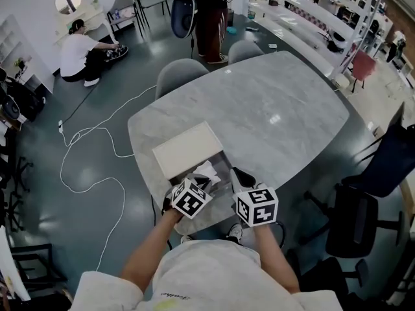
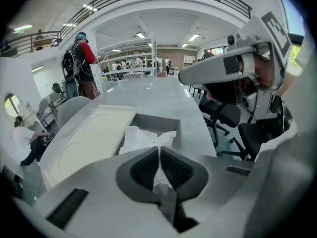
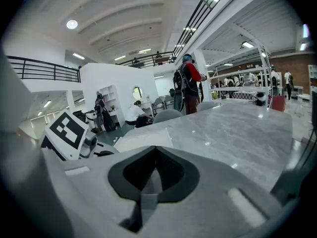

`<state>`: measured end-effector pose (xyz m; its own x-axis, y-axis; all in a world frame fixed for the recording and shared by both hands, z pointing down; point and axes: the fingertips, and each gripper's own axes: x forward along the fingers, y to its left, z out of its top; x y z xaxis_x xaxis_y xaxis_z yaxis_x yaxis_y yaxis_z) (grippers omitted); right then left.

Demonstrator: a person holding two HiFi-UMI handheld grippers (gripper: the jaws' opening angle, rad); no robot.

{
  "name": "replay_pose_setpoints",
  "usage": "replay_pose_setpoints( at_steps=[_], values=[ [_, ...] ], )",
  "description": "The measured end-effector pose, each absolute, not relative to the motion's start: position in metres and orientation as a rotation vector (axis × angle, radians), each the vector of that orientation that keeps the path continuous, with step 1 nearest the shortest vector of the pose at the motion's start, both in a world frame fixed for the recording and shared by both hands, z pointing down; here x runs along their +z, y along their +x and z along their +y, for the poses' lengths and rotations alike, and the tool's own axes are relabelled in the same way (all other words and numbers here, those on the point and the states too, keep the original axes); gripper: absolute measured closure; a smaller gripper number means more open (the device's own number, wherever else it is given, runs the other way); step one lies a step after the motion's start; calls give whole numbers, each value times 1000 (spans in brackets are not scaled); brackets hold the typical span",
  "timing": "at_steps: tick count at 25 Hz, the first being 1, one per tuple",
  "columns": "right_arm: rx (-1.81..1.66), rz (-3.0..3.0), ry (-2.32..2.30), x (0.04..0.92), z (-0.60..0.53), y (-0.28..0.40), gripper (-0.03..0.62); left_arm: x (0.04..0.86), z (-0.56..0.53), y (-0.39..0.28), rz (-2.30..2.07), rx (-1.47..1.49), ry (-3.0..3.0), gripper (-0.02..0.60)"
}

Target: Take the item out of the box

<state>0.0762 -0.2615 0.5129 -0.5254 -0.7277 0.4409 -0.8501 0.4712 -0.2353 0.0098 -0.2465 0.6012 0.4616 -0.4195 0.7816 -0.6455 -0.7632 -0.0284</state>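
An open grey box [image 1: 224,167] sits near the front edge of the marble table [image 1: 272,115], with crumpled white wrapping paper [image 1: 206,172] inside it. Its cream lid [image 1: 188,149] lies flat just behind and left of it. My left gripper [image 1: 201,183] hangs over the box's near side. In the left gripper view the left gripper [image 2: 159,150] is shut, with the white paper [image 2: 143,138] pinched between its pads; the box wall [image 2: 158,120] and lid [image 2: 94,133] lie beyond. My right gripper [image 1: 238,173] is at the box's right edge. The right gripper [image 3: 156,150] is shut on nothing. What lies under the paper is hidden.
Two grey chairs [image 1: 181,73] stand at the table's far side and a dark office chair [image 1: 353,219] at the right. A white cable [image 1: 97,173] snakes over the floor at the left. A person stands beyond the table [image 1: 211,18]; another crouches at far left [image 1: 81,54].
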Motion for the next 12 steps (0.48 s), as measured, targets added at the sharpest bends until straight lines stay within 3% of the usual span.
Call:
replay_pose_setpoints(
  at_steps=[12],
  values=[
    [600, -2475, 1321, 499, -259, 65, 589, 526, -267, 2, -1141, 884, 2513, 561]
  ],
)
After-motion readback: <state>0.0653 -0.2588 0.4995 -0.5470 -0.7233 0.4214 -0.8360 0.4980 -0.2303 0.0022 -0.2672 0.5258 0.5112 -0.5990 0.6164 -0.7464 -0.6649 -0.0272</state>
